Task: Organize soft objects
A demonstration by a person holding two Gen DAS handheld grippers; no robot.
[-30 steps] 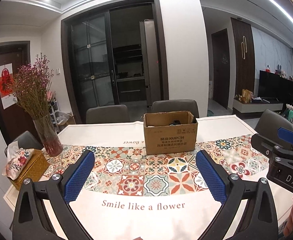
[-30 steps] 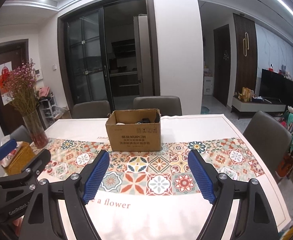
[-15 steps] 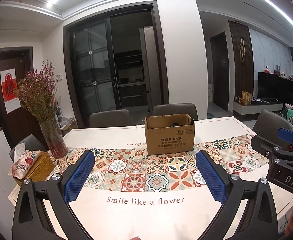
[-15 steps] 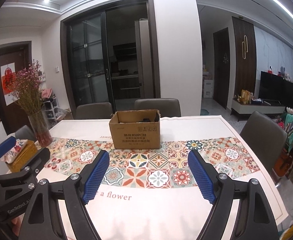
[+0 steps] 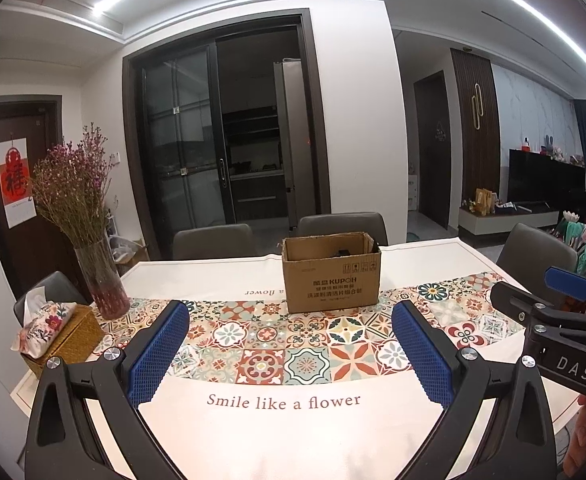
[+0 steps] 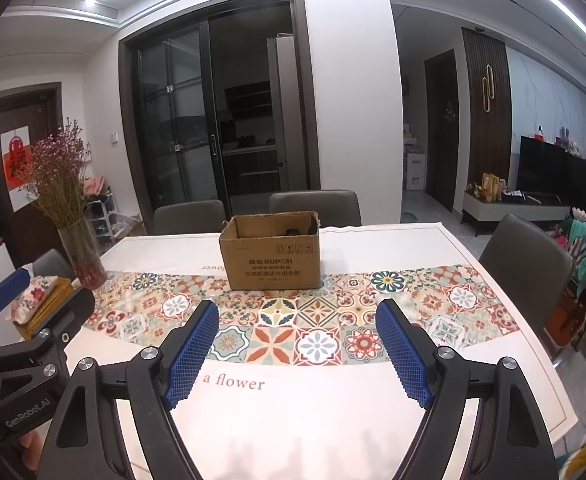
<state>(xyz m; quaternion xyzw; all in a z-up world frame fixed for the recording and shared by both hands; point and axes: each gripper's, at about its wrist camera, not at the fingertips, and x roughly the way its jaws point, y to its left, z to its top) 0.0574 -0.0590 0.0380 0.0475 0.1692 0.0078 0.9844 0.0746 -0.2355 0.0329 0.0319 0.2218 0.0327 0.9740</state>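
Both are released: the left hand-held gripper (image 5: 289,344) and the right hand-held gripper (image 6: 297,344) hang with jaws wide and nothing between them, above the desk (image 5: 293,432). Beyond them, on the tiled runner, stands an open cardboard box (image 5: 332,276); something dark lies inside, perhaps a soft object, too shadowed to tell. The left view shows the tissue box (image 5: 45,326) in its woven holder fully; the right view has it partly hidden. A glass vase (image 6: 81,258) holds dried flowers.

Left gripper (image 5: 291,354) and right gripper (image 6: 298,350) both gape empty, seemingly level.
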